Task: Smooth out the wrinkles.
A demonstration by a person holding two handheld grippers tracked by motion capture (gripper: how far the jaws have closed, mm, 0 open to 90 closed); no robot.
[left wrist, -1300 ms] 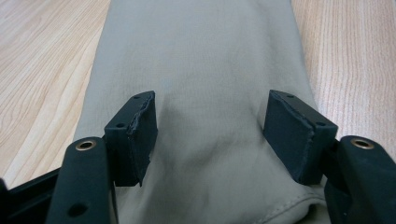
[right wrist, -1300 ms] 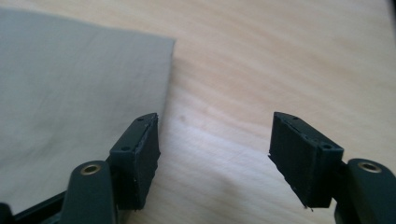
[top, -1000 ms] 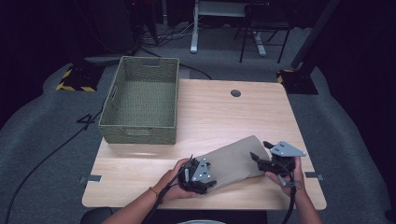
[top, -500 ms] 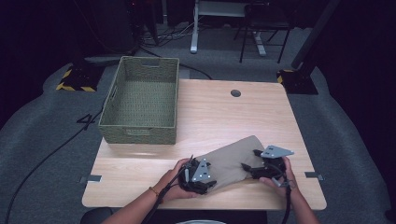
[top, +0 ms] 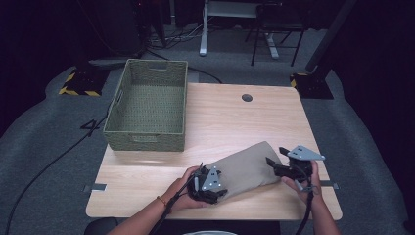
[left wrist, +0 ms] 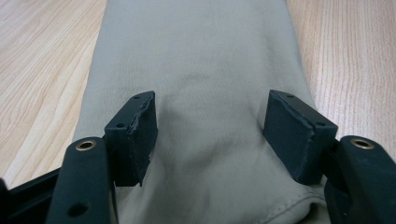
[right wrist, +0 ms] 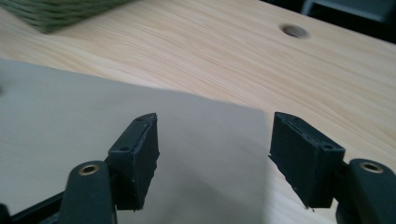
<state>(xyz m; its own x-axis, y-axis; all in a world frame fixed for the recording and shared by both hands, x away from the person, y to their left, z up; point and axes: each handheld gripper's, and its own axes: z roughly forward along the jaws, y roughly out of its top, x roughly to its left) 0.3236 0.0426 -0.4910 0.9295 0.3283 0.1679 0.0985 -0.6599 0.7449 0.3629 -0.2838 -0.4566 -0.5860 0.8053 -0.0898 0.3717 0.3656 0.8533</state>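
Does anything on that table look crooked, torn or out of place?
Mostly tidy. The folded beige cloth lies slanted across the table, not square to its edge. The left gripper's pads look chipped along their edges.

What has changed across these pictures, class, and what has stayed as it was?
The right gripper has shifted a little along the right end of the folded beige cloth; its jaws have just been closing, cloth between them, not yet pinched. The left gripper, cloth and green basket stayed put.
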